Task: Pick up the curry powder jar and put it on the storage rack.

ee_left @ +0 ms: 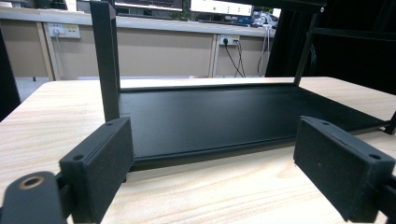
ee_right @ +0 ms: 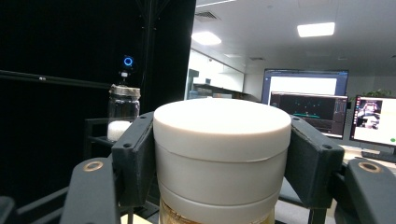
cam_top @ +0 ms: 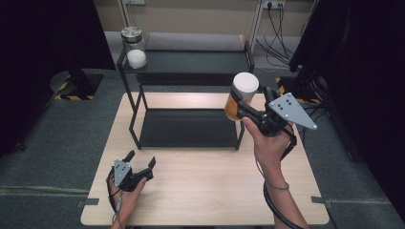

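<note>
Grey carpet [cam_top: 57, 138] is surrounding the pale wooden bench [cam_top: 205, 191]; black curtains [cam_top: 43, 43] are hanging; ceiling lights [ee_right: 316, 29] are glowing above monitors [ee_right: 306, 100].

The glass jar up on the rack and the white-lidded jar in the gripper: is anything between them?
No: in the high view, bare black top shelf separates the glass jar from the white-lidded jar in the right gripper.

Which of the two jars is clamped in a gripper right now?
The white-lidded jar with amber contents, held in the air by the right gripper. The metal-lidded glass jar stands untouched on the rack's top shelf.
</note>
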A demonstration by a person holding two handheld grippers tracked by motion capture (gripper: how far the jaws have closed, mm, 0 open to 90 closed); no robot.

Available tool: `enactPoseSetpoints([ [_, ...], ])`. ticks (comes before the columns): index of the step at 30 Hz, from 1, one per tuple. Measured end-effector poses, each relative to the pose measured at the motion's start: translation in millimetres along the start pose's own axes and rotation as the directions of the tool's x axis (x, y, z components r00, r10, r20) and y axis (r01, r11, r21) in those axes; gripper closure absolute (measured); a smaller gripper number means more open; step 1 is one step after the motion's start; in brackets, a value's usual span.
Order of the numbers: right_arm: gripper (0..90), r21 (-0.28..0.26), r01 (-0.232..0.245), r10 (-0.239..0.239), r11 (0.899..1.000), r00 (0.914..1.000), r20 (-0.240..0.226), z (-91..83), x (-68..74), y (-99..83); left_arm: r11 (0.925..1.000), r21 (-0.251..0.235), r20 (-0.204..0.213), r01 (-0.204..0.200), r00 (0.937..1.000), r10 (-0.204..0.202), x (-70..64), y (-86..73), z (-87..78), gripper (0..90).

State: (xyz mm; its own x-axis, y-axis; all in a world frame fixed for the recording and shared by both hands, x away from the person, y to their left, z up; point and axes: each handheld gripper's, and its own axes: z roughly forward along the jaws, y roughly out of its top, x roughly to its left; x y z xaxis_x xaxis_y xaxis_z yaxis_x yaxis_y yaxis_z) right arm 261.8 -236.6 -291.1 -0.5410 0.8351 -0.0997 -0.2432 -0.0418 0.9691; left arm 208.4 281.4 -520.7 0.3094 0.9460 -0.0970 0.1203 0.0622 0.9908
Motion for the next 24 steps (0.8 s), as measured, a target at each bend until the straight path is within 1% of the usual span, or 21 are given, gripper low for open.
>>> enactPoseSetpoints([
  [21,34.2,-0.008,-0.005,0.005,1.000,0.9999,0.013,19.6,1.0,11.2,1.0000,-0.001,0.000,-0.001,1.0000,0.001,-0.1,-0.2,-0.1,11.7],
  [24,34.2,-0.009,0.002,-0.002,1.000,0.9998,0.020,23.8,2.2,13.6,1.0000,-0.001,0.000,-0.001,1.0000,0.001,-0.1,-0.2,-0.1,11.7],
])
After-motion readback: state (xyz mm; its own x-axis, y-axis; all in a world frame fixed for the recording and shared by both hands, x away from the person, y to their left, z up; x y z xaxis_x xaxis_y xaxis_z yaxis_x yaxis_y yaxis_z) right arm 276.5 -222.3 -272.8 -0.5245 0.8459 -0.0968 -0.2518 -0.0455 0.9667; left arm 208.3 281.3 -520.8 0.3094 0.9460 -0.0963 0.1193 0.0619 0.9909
